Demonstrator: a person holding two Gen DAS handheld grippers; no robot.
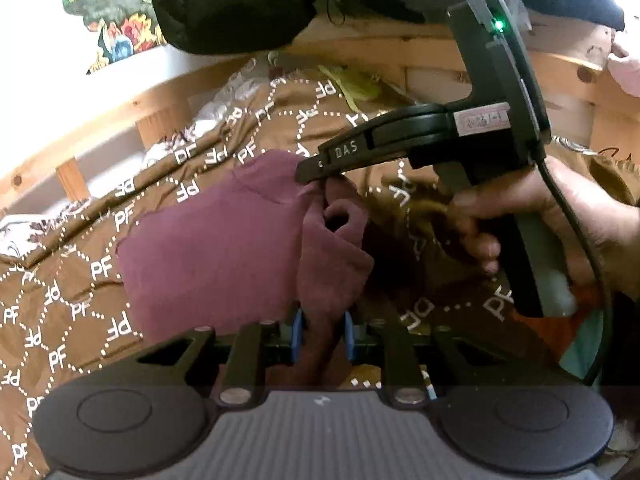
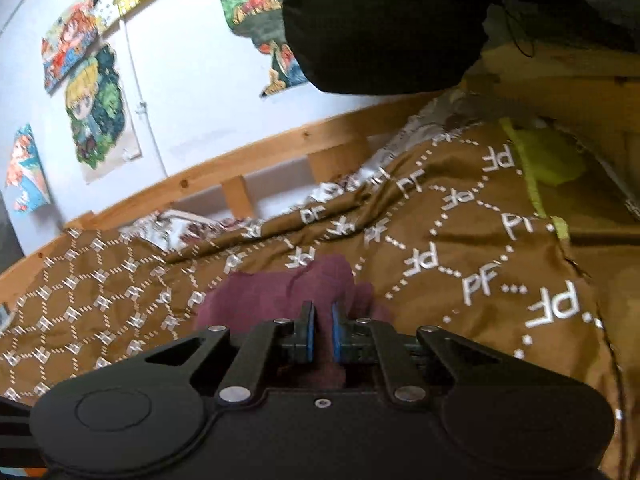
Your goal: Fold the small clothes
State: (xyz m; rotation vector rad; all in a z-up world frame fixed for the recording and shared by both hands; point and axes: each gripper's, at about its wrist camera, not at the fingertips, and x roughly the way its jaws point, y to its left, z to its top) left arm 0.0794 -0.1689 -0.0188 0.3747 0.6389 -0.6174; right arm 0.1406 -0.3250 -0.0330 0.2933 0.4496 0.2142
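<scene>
- Maroon garment [image 1: 208,248] lying on brown bedspread [image 1: 72,280] printed with white "PF" letters and dotted hexagons; larger part spread flat, roughly mid-bed, well short of the far wooden rail [image 1: 120,116].
- Near-side edge of garment bunched and raised, folds hanging between the two grippers.
- Left gripper [image 1: 322,334]: blue pads [image 1: 297,332] close together, a strip of maroon cloth pinched between them; narrow gap filled by fabric.
- Right gripper [image 1: 310,174]: seen in left wrist view as black tool marked "DAS", tip closed on upper fold of the garment, held by a hand [image 1: 520,216] at its grip.
- Right wrist view: right gripper [image 2: 323,334] pads nearly together, maroon cloth [image 2: 280,292] at and just beyond the tips; cloth between pads partly shadowed.
- Lime-green fabric [image 2: 548,156] on bedspread towards far right corner of bed.
- Black bundle [image 2: 380,24] overhanging the far edge.
- Cartoon posters [image 2: 94,112] on white wall [image 2: 180,100] behind rail.
</scene>
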